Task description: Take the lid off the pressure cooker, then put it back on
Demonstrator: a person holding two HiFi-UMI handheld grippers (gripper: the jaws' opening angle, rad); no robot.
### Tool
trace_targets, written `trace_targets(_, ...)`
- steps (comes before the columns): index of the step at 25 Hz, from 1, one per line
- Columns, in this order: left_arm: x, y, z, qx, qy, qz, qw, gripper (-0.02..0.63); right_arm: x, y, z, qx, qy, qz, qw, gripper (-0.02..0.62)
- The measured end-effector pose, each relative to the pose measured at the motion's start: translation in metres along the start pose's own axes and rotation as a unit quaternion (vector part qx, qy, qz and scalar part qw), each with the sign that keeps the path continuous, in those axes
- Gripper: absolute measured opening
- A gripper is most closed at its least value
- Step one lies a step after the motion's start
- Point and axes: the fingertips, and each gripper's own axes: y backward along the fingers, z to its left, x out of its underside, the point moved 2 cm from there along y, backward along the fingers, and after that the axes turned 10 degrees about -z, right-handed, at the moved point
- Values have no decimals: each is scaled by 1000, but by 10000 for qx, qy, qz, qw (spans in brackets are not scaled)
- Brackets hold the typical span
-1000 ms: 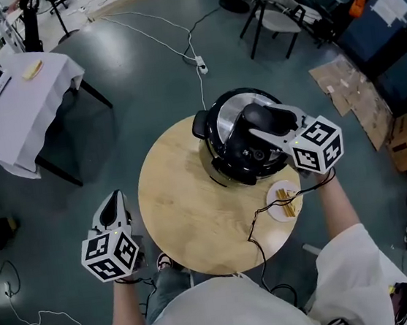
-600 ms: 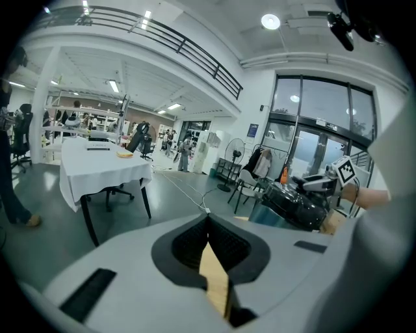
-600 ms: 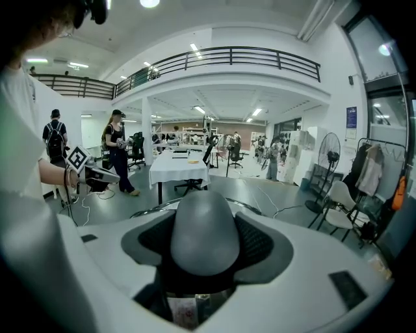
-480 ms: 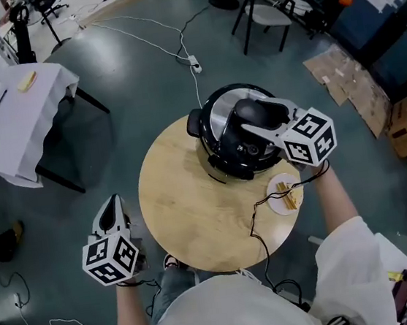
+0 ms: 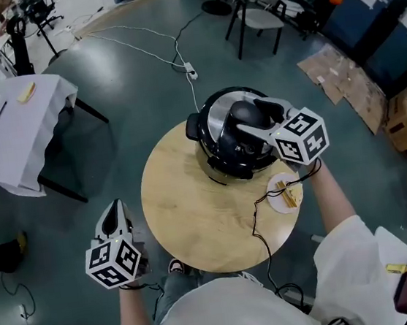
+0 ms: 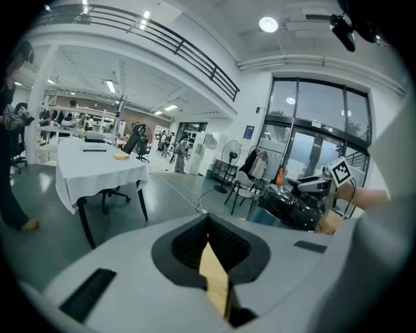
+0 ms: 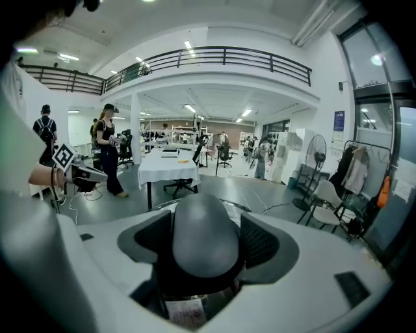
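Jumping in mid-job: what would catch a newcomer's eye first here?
The black pressure cooker at the far side of the round wooden table, lid on. The right claw straddles the lid's handle; its jaws have just been opening, with the handle between them. The left claw hangs shut off the table's near left edge.

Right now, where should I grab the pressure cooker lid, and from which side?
Grip the raised dark handle across the lid, coming from above, one jaw on each long flank; it stands proud of the lid. The right gripper straddles it, jaws just opened wider.
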Motion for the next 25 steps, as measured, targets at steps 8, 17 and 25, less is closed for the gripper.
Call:
trace_targets(8,-12,1,4,158,-67,-97,9998,-11,-20,13,6,315,120,-179,9993,348)
trace_targets(17,-28,-5,-1,640,-119,-185,9977,-11,-57,54,20,866,4,-582,9945,342)
trace_targets(25,-50,-18,-15,1248,-182,-312,9915,-11,-79,98,47,1613,-280,-885,9825,311)
